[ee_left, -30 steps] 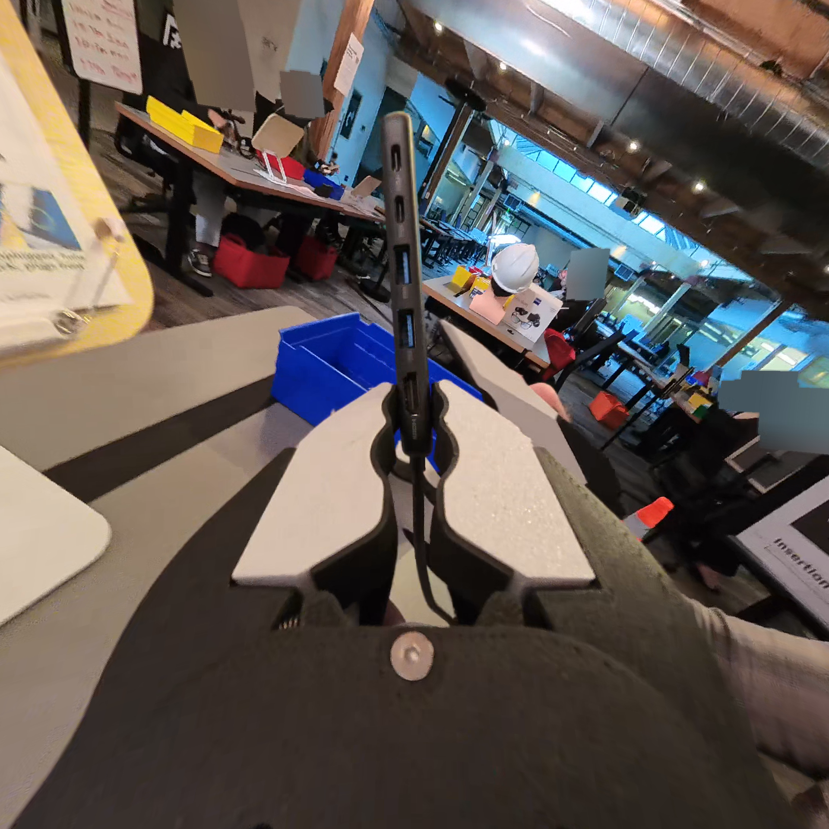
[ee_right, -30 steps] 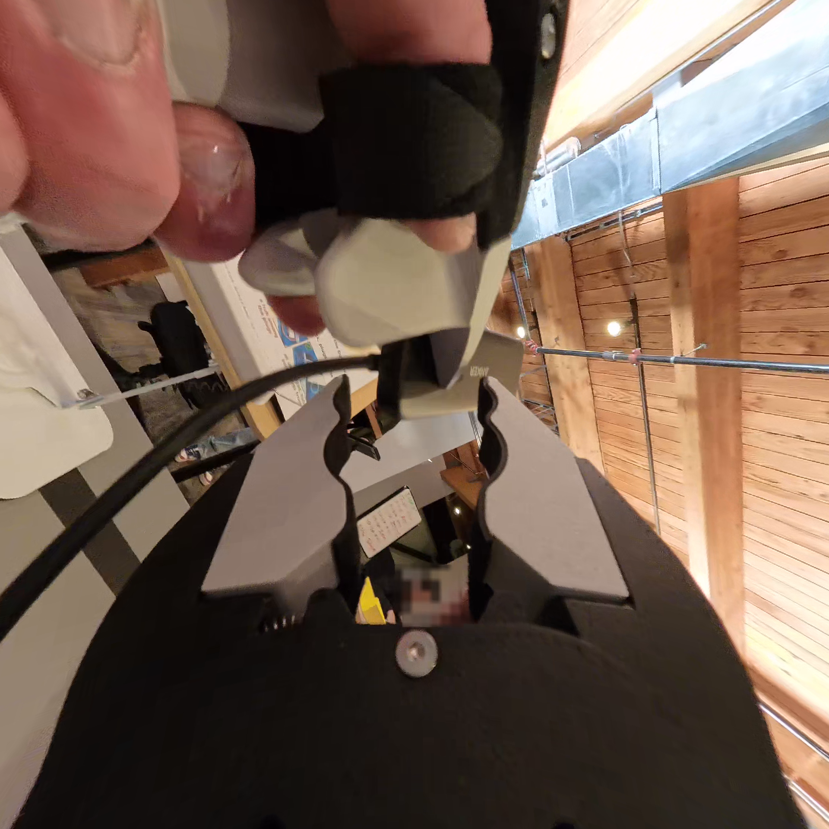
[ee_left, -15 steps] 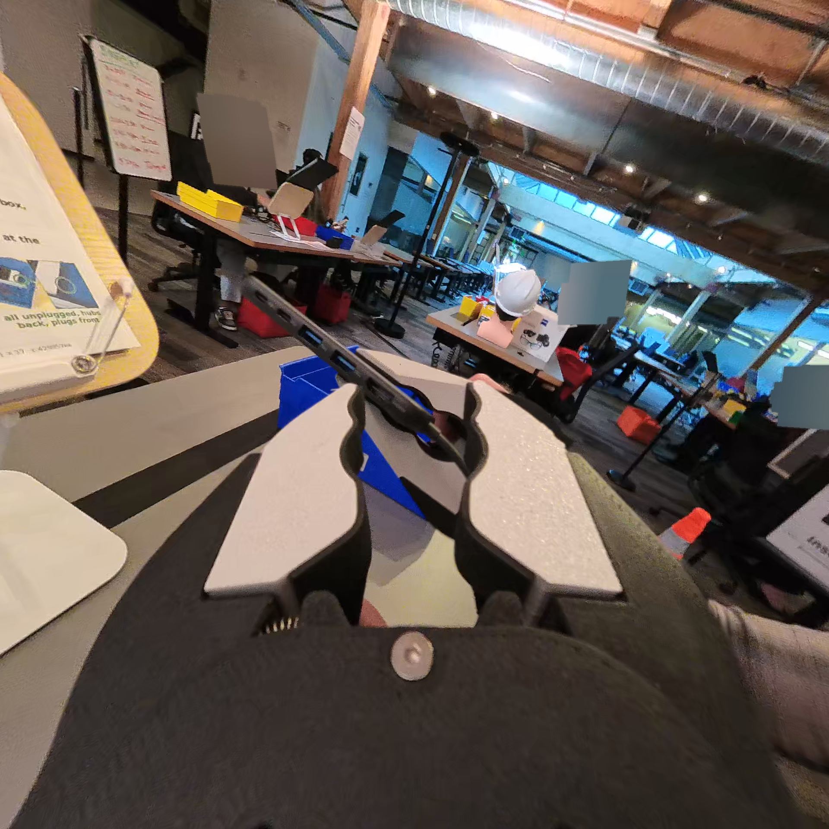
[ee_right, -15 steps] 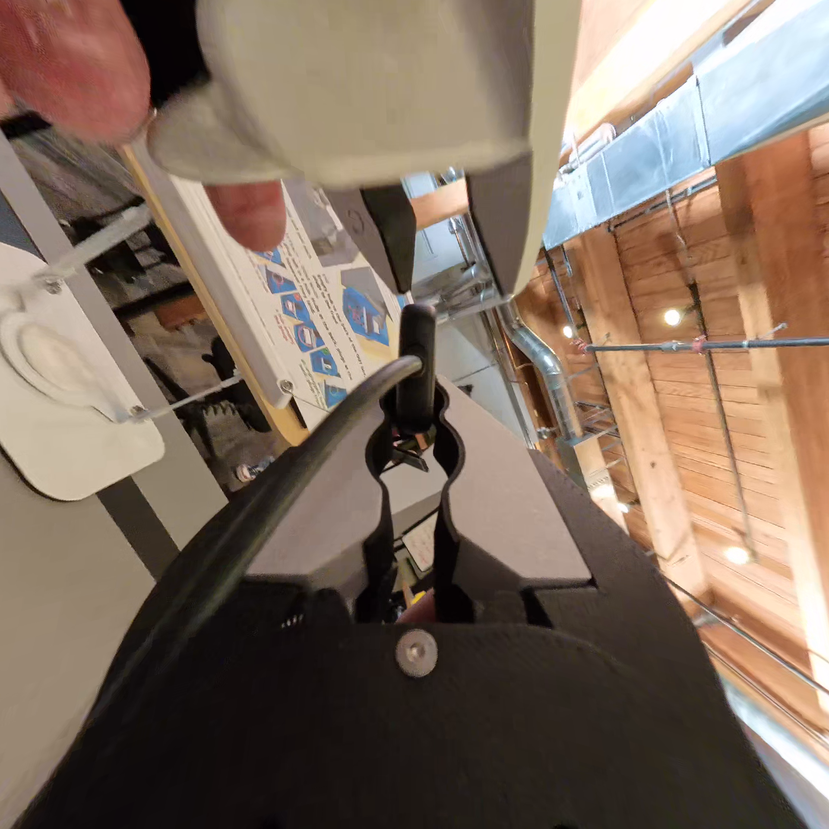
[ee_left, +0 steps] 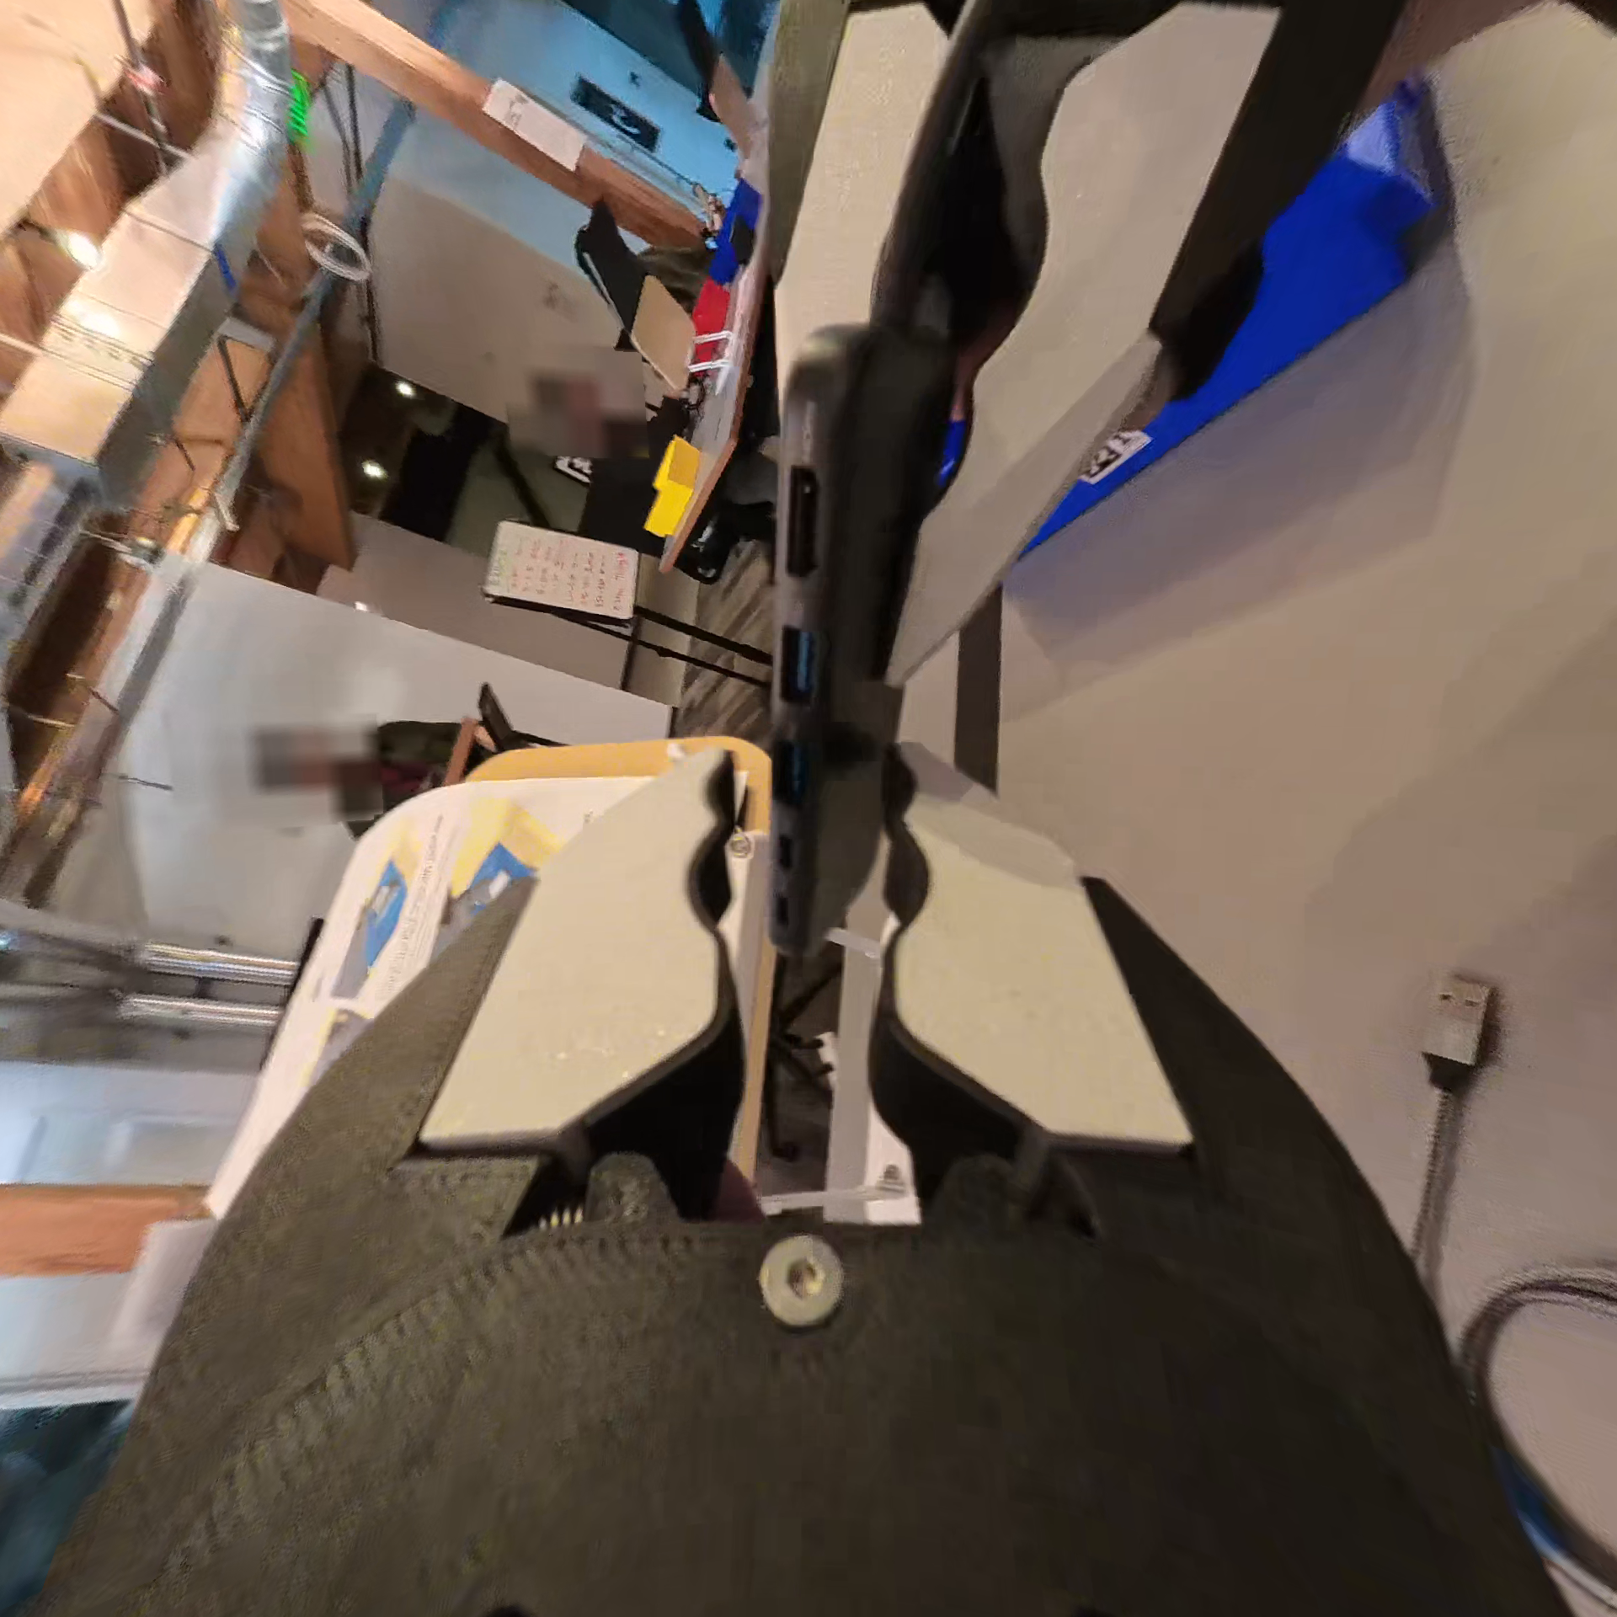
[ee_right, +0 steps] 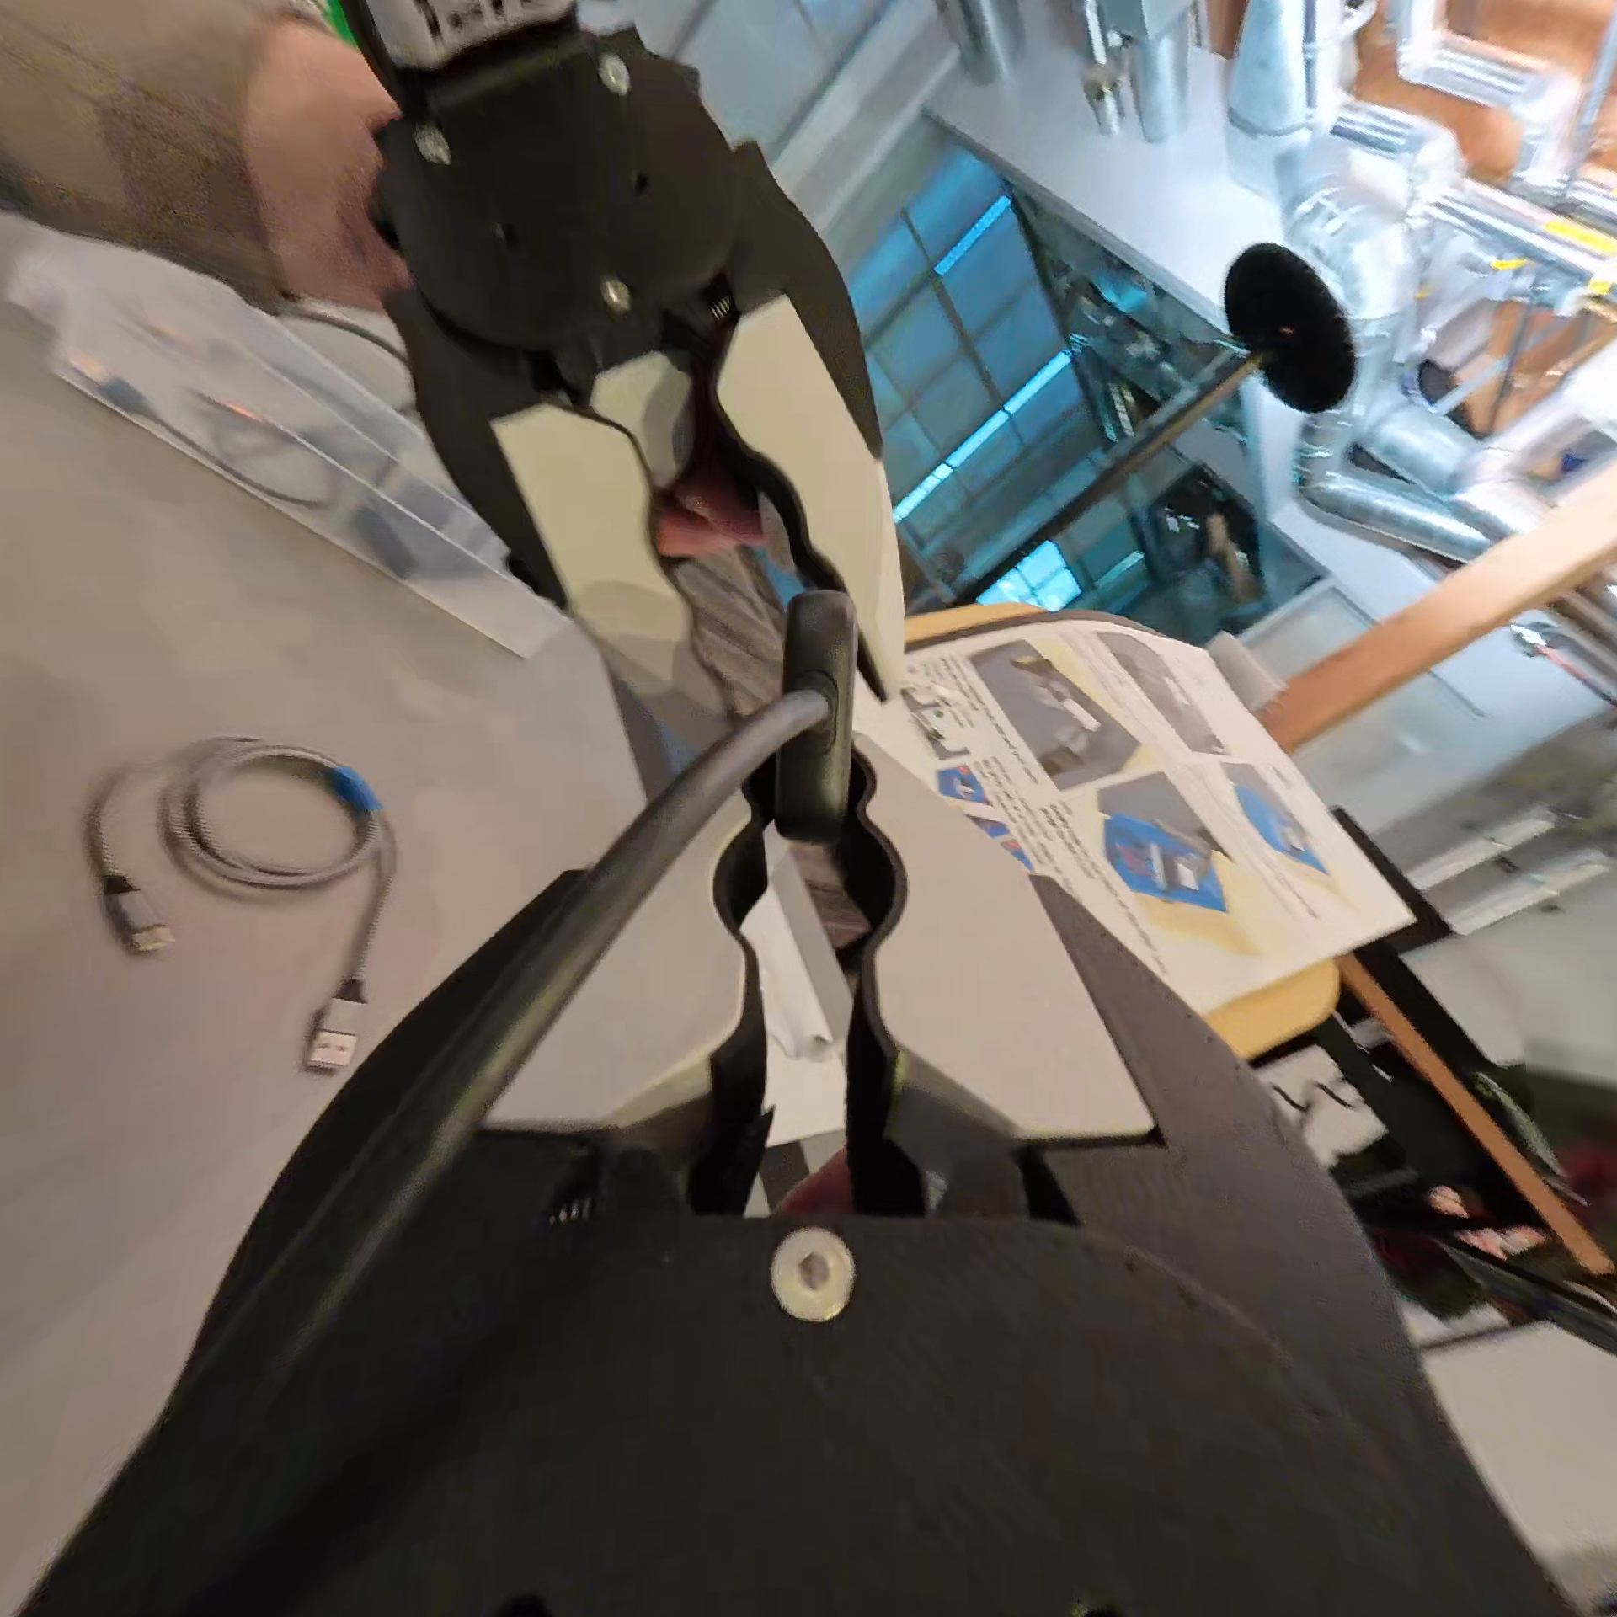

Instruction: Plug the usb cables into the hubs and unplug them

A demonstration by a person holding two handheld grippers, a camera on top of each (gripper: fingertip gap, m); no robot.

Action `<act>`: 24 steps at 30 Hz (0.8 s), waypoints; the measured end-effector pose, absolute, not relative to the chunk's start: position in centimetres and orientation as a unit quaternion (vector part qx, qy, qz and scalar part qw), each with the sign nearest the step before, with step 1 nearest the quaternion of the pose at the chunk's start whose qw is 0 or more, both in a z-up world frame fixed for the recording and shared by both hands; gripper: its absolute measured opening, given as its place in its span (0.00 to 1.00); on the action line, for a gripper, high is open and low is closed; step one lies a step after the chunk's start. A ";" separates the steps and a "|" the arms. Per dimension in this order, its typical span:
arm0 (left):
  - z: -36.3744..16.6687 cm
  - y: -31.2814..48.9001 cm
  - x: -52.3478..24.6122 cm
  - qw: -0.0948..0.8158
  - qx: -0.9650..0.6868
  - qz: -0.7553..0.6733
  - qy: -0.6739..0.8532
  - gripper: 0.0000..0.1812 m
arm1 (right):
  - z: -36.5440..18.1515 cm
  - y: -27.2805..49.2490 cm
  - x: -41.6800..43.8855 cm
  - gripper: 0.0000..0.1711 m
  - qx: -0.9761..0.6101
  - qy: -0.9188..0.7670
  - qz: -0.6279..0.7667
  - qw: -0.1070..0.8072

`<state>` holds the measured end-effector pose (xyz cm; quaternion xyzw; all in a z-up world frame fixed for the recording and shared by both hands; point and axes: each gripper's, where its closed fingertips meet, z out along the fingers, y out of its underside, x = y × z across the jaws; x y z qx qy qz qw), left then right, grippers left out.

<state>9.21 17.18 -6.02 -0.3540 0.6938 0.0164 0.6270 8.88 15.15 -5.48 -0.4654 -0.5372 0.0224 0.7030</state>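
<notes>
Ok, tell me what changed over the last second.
The left gripper let go of the hub and now straddles its port end with jaws open. The right gripper closed on the hub's cable end and has kept hold. Both cameras swung round. The hub's ports stayed empty.

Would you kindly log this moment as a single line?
left gripper: open around hub | right gripper: shut on hub | braided USB cable: unplugged, coiled on table
</notes>
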 end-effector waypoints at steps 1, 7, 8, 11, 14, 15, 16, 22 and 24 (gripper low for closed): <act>-6.5 17.0 9.4 0.619 -0.349 0.022 0.703 0.13 | -5.7 15.0 8.7 0.05 -0.464 -0.543 0.024 0.700; -7.2 18.2 9.0 0.616 -0.353 0.091 0.698 0.07 | -6.2 16.0 8.8 0.09 -0.484 -0.537 -0.020 0.691; -7.3 18.4 9.0 0.613 -0.359 0.097 0.697 0.07 | -6.1 16.1 8.7 0.10 -0.487 -0.536 -0.029 0.689; -7.1 18.6 9.0 0.613 -0.366 0.116 0.691 0.07 | -6.2 16.5 8.6 0.15 -0.500 -0.531 -0.049 0.682; -6.9 18.7 9.1 0.609 -0.370 0.135 0.689 0.07 | -6.4 16.7 8.4 0.18 -0.507 -0.533 -0.076 0.673; -6.9 18.7 9.1 0.605 -0.376 0.137 0.689 0.07 | -6.2 17.0 8.7 0.15 -0.510 -0.524 -0.091 0.676; -7.1 18.9 8.9 0.598 -0.374 0.146 0.693 0.07 | -6.1 17.2 8.9 0.14 -0.511 -0.520 -0.103 0.677; -8.3 20.0 8.5 0.549 -0.402 0.181 0.710 0.07 | -6.7 17.4 8.6 0.16 -0.462 -0.556 -0.242 0.648; -8.4 20.5 8.3 0.547 -0.407 0.172 0.711 0.07 | -7.3 17.6 9.2 0.15 -0.449 -0.575 -0.270 0.628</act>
